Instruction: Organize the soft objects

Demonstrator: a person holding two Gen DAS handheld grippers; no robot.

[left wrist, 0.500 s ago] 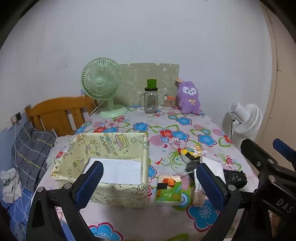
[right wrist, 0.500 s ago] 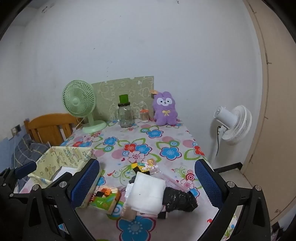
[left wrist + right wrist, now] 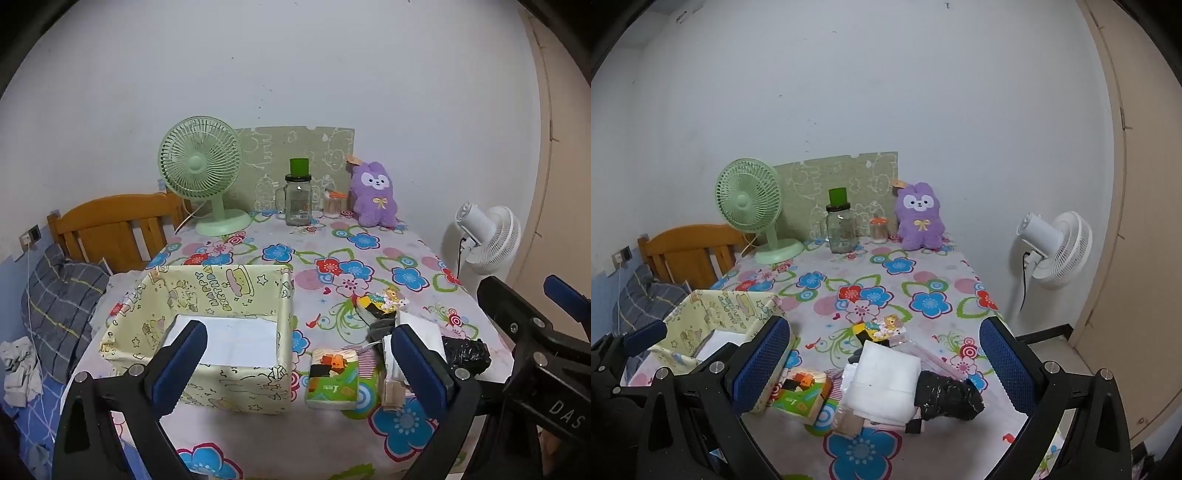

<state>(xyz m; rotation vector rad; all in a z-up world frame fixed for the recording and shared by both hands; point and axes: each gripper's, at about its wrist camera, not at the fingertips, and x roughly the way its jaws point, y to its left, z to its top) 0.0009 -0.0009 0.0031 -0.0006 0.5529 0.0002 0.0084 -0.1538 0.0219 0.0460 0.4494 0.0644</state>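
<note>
A floral-clothed table (image 3: 332, 443) carries the scene. Off its left edge stand a wooden headboard (image 3: 110, 225) and a grey plaid pillow (image 3: 62, 302). At the near left corner sits a yellow cartoon-print fabric bin (image 3: 236, 391), open-topped, with a white folded sheet (image 3: 236, 341) lying flat inside. The left gripper (image 3: 299, 369) hangs over the near edge, its blue-padded jaws spread as wide as they go and holding nothing; the bin's right wall and a green tissue pack (image 3: 334, 380) show between them. Just right of the bin lies that tissue pack, and beside it, toward the near right corner, a loose heap: a white folded cloth (image 3: 886, 384) on top, a crumpled black plastic bag (image 3: 947, 397) touching its right side, and a small yellow-and-black cartoon packet (image 3: 877, 330) just behind. The right gripper (image 3: 886, 373) frames this heap, jaws likewise fully apart and clear of everything. Along the far edge, left to right, stand a green desk fan (image 3: 203, 173), a glass jar with a green lid (image 3: 298, 195), a small orange-topped jar (image 3: 334, 205) and a purple plush rabbit (image 3: 373, 195), with a green patterned board (image 3: 295, 147) propped against the wall. Beyond the right edge stands a white fan (image 3: 1056, 251).
</note>
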